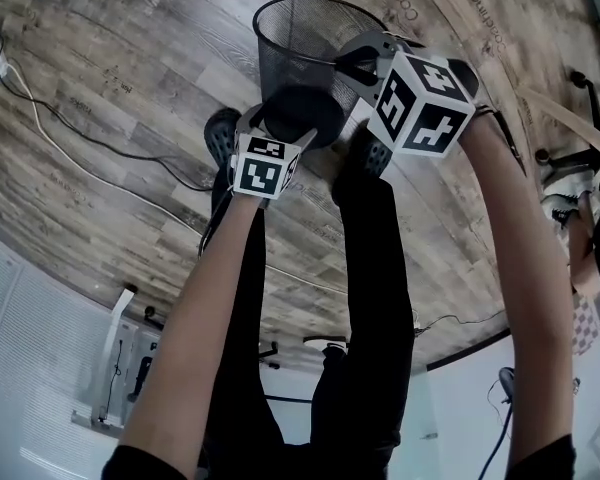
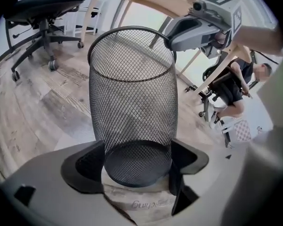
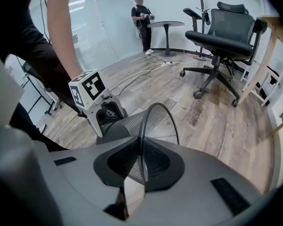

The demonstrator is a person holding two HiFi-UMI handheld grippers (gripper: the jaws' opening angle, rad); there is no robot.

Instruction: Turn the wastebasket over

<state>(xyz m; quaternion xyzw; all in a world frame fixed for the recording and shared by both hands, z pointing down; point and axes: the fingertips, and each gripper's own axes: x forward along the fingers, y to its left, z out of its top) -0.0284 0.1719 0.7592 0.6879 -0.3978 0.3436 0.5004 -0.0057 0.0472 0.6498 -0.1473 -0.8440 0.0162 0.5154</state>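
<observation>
Left gripper (image 2: pixel 137 163) around the wastebasket (image 2: pixel 132 88) base, right gripper (image 3: pixel 140 163) on its rim

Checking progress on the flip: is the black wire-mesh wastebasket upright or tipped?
Tipped: the black wire-mesh wastebasket lies slanted, its base clamped in the left gripper and its rim pinched by the right gripper.

Wooden floor (image 1: pixel 100 118) — printed with "Coaching", more than once.

Wastebasket (image 2: pixel 132 88): blk metal mesh, matt. Floor (image 1: pixel 130 78): wood-grain planks, smooth, low sheen.
</observation>
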